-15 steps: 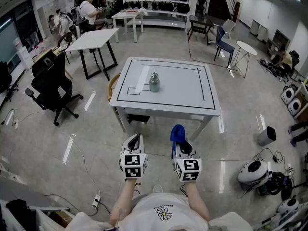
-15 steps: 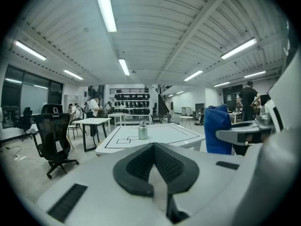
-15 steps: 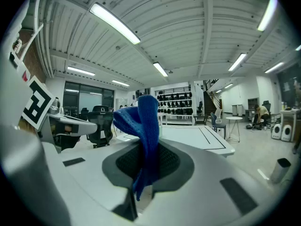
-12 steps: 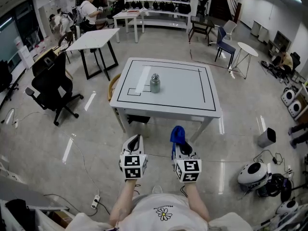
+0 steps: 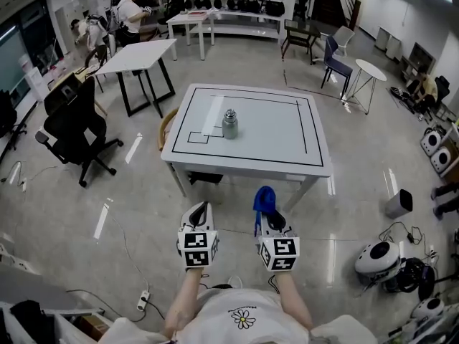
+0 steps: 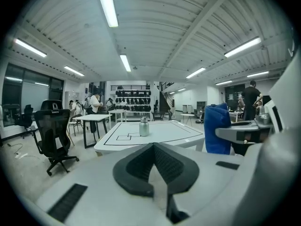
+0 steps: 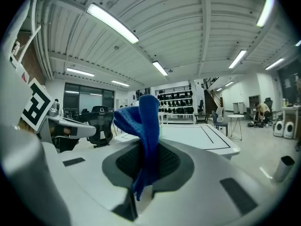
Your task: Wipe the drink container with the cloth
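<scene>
A small metal drink container (image 5: 229, 123) stands upright on the left half of the white table (image 5: 287, 145); the left gripper view shows the container (image 6: 144, 126) far ahead. My left gripper (image 5: 202, 209) is held in front of the table's near edge, shut with nothing between its pads (image 6: 153, 166). Beside it, my right gripper (image 5: 266, 211) is shut on a blue cloth (image 5: 265, 198), which sticks up from the jaws. In the right gripper view the cloth (image 7: 145, 126) hides the container. Both grippers are well short of the table.
Black lines are taped on the table top. A black office chair (image 5: 74, 131) stands to the left, with another white table (image 5: 140, 58) behind it. A grey bin (image 5: 396, 203) and round white devices (image 5: 376, 256) lie on the floor at right. People sit at the back left.
The view has shifted slightly toward the table; both grippers keep the same pose and the cloth stays held.
</scene>
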Demonstrator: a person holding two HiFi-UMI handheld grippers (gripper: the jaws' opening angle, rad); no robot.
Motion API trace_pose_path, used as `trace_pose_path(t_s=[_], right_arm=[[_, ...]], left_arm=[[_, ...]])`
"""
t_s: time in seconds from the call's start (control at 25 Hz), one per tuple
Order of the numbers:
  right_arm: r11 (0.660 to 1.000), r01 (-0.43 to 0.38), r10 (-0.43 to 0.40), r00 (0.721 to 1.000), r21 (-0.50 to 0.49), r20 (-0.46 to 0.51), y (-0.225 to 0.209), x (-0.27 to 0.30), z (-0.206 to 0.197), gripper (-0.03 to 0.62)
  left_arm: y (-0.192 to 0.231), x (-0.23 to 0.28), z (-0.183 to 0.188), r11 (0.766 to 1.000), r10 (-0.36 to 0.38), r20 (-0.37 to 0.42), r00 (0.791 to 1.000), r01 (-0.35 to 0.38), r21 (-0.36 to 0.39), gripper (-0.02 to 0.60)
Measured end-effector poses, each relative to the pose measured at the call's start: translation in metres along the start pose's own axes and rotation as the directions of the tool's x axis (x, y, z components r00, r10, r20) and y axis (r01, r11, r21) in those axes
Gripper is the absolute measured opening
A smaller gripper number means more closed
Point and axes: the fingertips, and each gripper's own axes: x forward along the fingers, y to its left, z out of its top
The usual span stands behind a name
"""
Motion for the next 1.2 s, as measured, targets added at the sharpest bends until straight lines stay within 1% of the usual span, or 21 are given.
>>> trace_pose_path(t_s=[0.24,0.44,0.6,0.76,0.84,0.96,1.2], right_arm=[[1.0,-0.03,0.03,0.999,-0.006,-0.026,0.003,0.015,-0.012,0.043],[0.998,-0.058,0.058,0.998,-0.009,-0.009,-0.002,0.048,-0.004,0.043],[0.998,-0.052,0.053,0.999,-0.021,0.014,-0.015,0.089,0.008,0.043],[0.999,-0.045,0.046,0.998,-0.024,0.034,-0.027,0.137,0.024,0.043],[0.999,-0.041,0.042,0.998,-0.021,0.041,-0.031,0.163,0.032,0.043],[0.999,-0.027,0.028,0.999,-0.02,0.034,-0.036,0.202,0.044,0.043],[1.0,0.004,-0.003,1.0,-0.025,0.015,-0.051,0.282,0.058,0.043]], left_arm=[[0.004,0.01,-0.008,0.999,-0.003,-0.022,1.0,0.002,-0.044,0.0],[0.011,0.041,0.002,0.999,-0.009,-0.013,1.0,0.008,-0.041,0.0],[0.024,0.082,0.02,0.999,-0.03,0.013,0.999,0.03,-0.029,0.0],[0.048,0.127,0.047,0.999,-0.039,0.049,0.998,0.04,-0.028,0.0],[0.062,0.152,0.059,0.999,-0.042,0.049,0.998,0.043,-0.029,0.0],[0.081,0.19,0.075,0.998,-0.056,0.049,0.997,0.058,-0.033,0.0],[0.114,0.272,0.105,0.994,-0.105,0.07,0.992,0.106,-0.004,0.0]])
